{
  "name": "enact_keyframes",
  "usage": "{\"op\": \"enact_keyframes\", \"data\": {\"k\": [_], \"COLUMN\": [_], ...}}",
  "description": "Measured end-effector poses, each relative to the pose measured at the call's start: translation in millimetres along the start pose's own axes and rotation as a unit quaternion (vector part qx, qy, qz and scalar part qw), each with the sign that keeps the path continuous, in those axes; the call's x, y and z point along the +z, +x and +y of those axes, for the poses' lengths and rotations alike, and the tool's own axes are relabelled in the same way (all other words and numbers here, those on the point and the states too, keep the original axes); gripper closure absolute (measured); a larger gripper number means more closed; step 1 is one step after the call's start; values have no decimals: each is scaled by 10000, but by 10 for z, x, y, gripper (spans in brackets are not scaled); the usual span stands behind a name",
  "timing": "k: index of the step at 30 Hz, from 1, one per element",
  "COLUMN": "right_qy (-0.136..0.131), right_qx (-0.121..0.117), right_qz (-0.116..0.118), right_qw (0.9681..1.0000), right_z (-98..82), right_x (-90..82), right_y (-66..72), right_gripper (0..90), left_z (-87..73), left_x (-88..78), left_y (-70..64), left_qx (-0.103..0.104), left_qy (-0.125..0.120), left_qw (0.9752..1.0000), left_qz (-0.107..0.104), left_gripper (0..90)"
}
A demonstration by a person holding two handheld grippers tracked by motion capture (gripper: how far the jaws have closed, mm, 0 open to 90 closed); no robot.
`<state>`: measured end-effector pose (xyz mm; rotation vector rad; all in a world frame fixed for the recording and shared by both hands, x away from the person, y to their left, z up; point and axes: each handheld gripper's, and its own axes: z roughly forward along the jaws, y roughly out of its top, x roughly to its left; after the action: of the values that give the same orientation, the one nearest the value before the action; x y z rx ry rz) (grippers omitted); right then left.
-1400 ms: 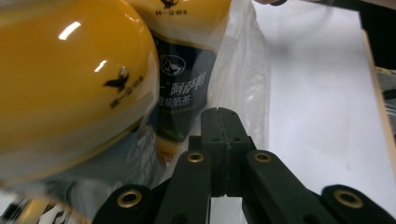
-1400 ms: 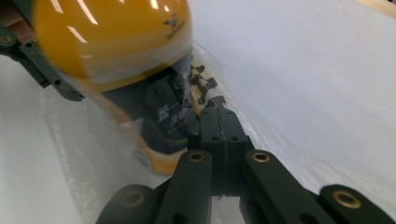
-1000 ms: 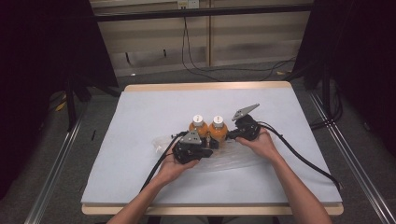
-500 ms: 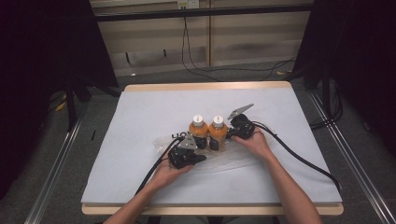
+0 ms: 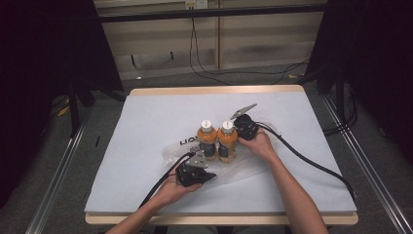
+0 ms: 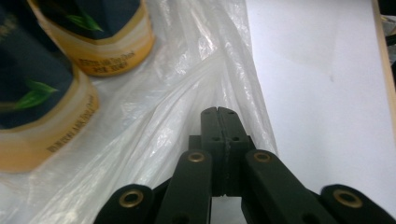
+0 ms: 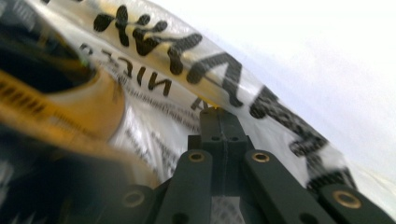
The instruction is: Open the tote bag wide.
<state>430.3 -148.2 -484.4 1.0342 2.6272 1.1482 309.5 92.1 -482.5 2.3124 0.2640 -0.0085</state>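
Observation:
Two orange drink bottles with white caps, the left bottle [image 5: 206, 140] and the right bottle [image 5: 227, 141], stand side by side on a clear plastic bag [image 5: 246, 168] lying on the white table [image 5: 146, 122]. My left gripper [image 5: 203, 166] is in front of the bottles; its jaws [image 6: 218, 114] are shut where the bag's [image 6: 154, 116] folds gather, with the bottle bases [image 6: 42, 126] to the left. My right gripper [image 5: 242, 134] is just right of the bottles. Its jaws [image 7: 218, 114] are shut under bag film with black lettering [image 7: 210, 70], a bottle [image 7: 60, 112] blurred at the left.
Black cables [image 5: 302, 158] trail from both grippers across the table to the right and the front. The table's wooden edge [image 5: 214, 90] runs along the far side. Dark frames and floor cables [image 5: 234, 73] lie beyond it.
My left hand has drawn back toward the near edge of the table, pulling the bag's front. My right hand has shifted left, closer to the bottles. The bottles stay upright.

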Motion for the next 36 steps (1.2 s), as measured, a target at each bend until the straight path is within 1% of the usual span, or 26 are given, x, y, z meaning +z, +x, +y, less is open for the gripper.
{"op": "enact_keyframes", "data": {"k": [1, 2, 3, 4, 6, 7, 8, 10, 11, 12, 13, 14, 15, 16, 18, 20, 22, 23, 24, 25, 27, 28, 30, 33, 34, 36], "right_qy": [17, -1, 26, 25, 31, 6, -7, -28, -82, -87, -98, -74, -74, -72, -47, -49, -41, -34, -28, -45, -50, -57, -18, 40, 70, 115], "right_qx": [-5, -5, 17, 37, 59, 68, 106, 147, 130, 188, 185, 204, 204, 151, 168, 358, 391, 407, 393, 363, 398, 377, 384, 379, 334, 364], "right_qz": [-26, -44, -81, -63, -99, -119, -140, -149, -130, -139, -160, -205, -205, -245, -320, -279, -282, -324, -386, -372, -403, -394, -460, -457, -506, -601], "right_qw": [10000, 10000, 10000, 10000, 9999, 9999, 9998, 9998, 9998, 9997, 9997, 9996, 9996, 9996, 9993, 9990, 9988, 9986, 9985, 9986, 9984, 9985, 9982, 9982, 9981, 9975], "right_z": [18, 40, 62, 79, 111, 126, 132, 141, 144, 148, 154, 164, 164, 180, 199, 216, 221, 225, 228, 230, 235, 239, 252, 278, 291, 312], "right_x": [12, 35, 48, 66, 92, 111, 118, 129, 140, 145, 152, 155, 155, 166, 176, 189, 189, 192, 194, 198, 203, 205, 208, 215, 219, 226], "right_y": [-5, -8, -7, -17, -25, -36, -39, -55, -70, -76, -87, -86, -86, -92, -98, -133, -137, -136, -133, -134, -135, -144, -145, -161, -163, -157], "right_gripper": [900, 900, 900, 900, 900, 900, 900, 900, 900, 900, 900, 900, 900, 900, 900, 900, 900, 900, 900, 900, 900, 900, 900, 900, 900, 900], "left_z": [-6, -20, -21, -30, -25, -32, -48, -61, -67, -70, -72, -68, -68, -71, -75, -74, -69, -74, -74, -80, -77, -76, -68, -80, -81, -84], "left_x": [-2, 1, -15, 0, -20, -23, -15, -36, -36, -34, -32, -37, -37, -32, -37, -33, -41, -36, -40, -37, -47, -41, -46, -44, -48, -51], "left_y": [3, -6, -12, -26, -46, -56, -73, -95, -104, -99, -92, -102, -102, -108, -120, -137, -154, -163, -175, -187, -205, -216, -243, -261, -259, -263], "left_qx": [-5, -87, -39, -68, 15, 51, 35, 68, 34, 17, 28, 24, 24, 27, 41, 50, 95, 113, 133, 110, 139, 181, 261, 192, 193, 192], "left_qy": [-10, -79, 10, -94, 25, 7, -103, -54, -66, -80, -97, -60, -60, -101, -81, -99, -27, -73, -48, -88, -10, -40, 17, -33, -12, -5], "left_qw": [10000, 9998, 9999, 9998, 9998, 9998, 9996, 9995, 9996, 9995, 9994, 9995, 9995, 9994, 9994, 9993, 9991, 9989, 9989, 9988, 9987, 9984, 9984, 9981, 9981, 9979], "left_qz": [-85, -135, -111, -138, -200, -213, -248, -290, -273, -309, -340, -313, -313, -333, -330, -352, -401, -442, -449, -474, -489, -526, -507, -578, -588, -615], "left_gripper": [900, 900, 900, 900, 900, 900, 900, 900, 900, 900, 900, 900, 900, 900, 900, 900, 900, 900, 900, 900, 900, 900, 900, 900, 900, 900]}}
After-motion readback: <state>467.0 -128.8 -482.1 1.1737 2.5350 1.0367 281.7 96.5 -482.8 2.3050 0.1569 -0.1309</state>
